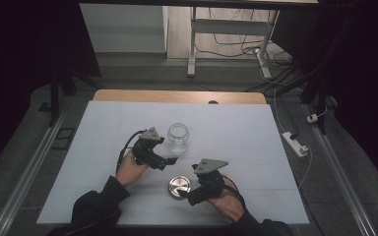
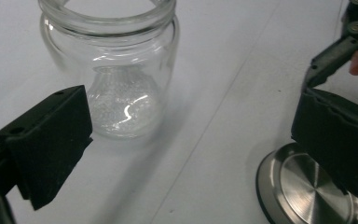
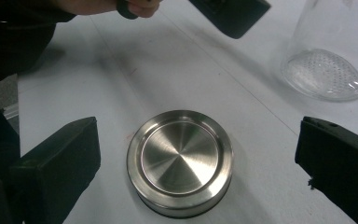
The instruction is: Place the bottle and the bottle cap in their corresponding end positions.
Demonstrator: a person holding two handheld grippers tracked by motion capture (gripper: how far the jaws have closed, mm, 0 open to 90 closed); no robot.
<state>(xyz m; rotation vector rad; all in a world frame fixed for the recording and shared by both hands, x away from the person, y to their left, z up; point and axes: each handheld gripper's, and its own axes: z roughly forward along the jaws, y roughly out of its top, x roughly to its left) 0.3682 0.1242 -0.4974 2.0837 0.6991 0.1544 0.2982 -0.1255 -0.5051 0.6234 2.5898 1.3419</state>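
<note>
**Lid off, lying flat; jar open beside it**

Steel lid [image 3: 180, 161] is lying flat on the white table cover [image 1: 103, 196], sitting low-centre in the high view, just below and slightly left of the glass jar [image 1: 178, 137]. Jar is standing upright, mouth open, near frame centre.

Right gripper [image 1: 184, 195] is hovering just right of the lid, jaws standing wide apart, one either side of it, pads touching nothing. Left gripper [image 1: 172, 161] is sitting beside the jar's lower side, jaws also spread, nothing between them; jar is just past the left jaw in the left gripper view, not clamped.

Handling guess: lid is looking rigid, light and slick – brushed metal with a low rim, so little height for the pads. Best bet is pinching across the diameter on the rim, low and square, otherwise it is likely skating or tipping. Jar is looking stiff, smooth, breakable and probably heavier; gripping across the body under the threaded neck is looking safest. Avoid squeezing the thin mouth.
</note>
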